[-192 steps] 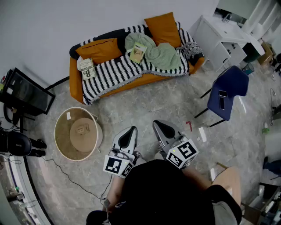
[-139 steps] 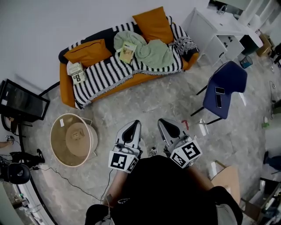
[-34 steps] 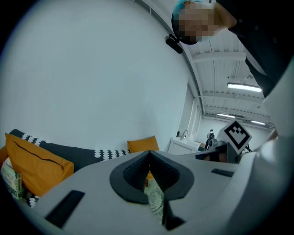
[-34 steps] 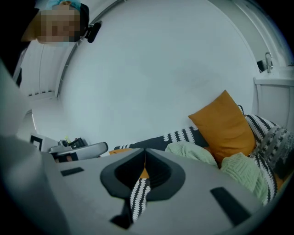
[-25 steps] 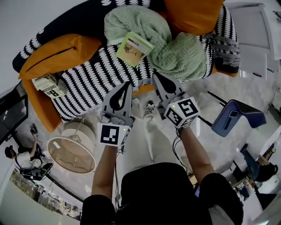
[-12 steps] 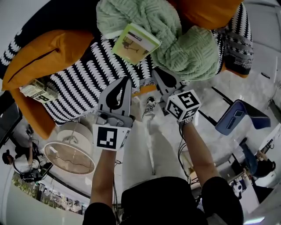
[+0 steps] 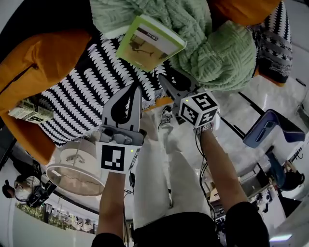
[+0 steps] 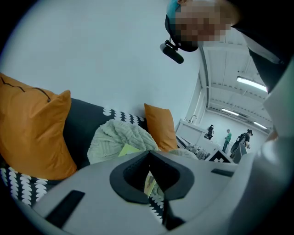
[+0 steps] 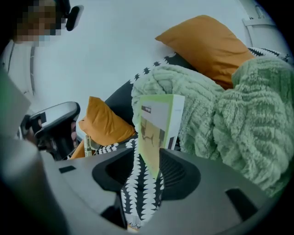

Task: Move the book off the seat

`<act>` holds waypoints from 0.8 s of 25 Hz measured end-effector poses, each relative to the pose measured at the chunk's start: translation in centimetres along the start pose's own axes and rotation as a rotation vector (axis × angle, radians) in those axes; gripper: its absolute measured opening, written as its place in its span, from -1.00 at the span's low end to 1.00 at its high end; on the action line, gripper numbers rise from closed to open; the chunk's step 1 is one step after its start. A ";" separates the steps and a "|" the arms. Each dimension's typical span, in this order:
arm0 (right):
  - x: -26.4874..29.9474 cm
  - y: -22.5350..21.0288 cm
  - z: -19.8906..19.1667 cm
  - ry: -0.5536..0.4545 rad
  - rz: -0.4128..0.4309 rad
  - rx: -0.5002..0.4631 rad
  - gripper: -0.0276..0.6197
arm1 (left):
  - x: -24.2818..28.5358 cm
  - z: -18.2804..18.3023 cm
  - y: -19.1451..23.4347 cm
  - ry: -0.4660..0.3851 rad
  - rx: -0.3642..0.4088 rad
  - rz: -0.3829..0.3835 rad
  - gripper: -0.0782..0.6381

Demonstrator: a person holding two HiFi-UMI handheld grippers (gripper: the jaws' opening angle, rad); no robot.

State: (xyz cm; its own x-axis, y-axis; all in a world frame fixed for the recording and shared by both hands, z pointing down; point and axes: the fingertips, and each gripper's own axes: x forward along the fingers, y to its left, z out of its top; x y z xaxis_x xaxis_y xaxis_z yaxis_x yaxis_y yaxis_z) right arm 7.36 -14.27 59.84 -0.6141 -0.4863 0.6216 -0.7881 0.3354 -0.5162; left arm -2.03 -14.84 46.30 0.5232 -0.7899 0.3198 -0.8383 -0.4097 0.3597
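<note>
head view: thin book w/ yellow-green cover is on the seat of the orange sofa. it lies tilted on the black-and-white striped throw, upper edge leaning against the pale green knitted blanket. large orange cushion to the left of it, a second orange cushion at top right behind the blanket.

l gripper: jaws together at the tips, nothing clamped. l gripper view shows only a sliver of the book and throw through the hollow btw the pads. tip sits over the front edge of the throw, below the book and apart from it.

r gripper: jaws have just been opening and stand apart. r gripper view looks thru the gap at the striped throw and the book's lower corner, just ahead of the tips. pads not pressing on it, no contact seen. tip is near the book's lower right edge, beside the blanket.

both grippers point toward the sofa, person's forearms stretched out behind them.

other items: small printed paperback on the sofa's left arm, round pale side table on the floor below it, blue chair at right, well apart from the sofa.
</note>
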 end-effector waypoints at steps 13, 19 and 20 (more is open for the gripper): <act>5.1 -3.5 -0.5 -0.038 0.019 0.011 -0.16 | 1.0 -1.5 1.9 -0.003 0.006 -0.046 -0.75; 7.1 -3.6 -0.7 -0.037 0.032 -0.022 -0.14 | 1.2 -2.6 1.7 0.033 -0.026 -0.058 -0.75; 7.2 -3.3 -0.5 -0.045 0.040 -0.021 -0.13 | 1.1 -2.5 1.6 0.033 -0.027 -0.061 -0.75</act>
State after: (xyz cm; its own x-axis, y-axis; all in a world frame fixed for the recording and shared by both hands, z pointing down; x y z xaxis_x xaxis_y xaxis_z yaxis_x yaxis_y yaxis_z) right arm 5.54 -18.49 66.30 -0.6429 -0.5079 0.5733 -0.7640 0.3723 -0.5270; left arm -2.43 -15.21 49.45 0.5784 -0.7480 0.3255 -0.8005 -0.4437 0.4029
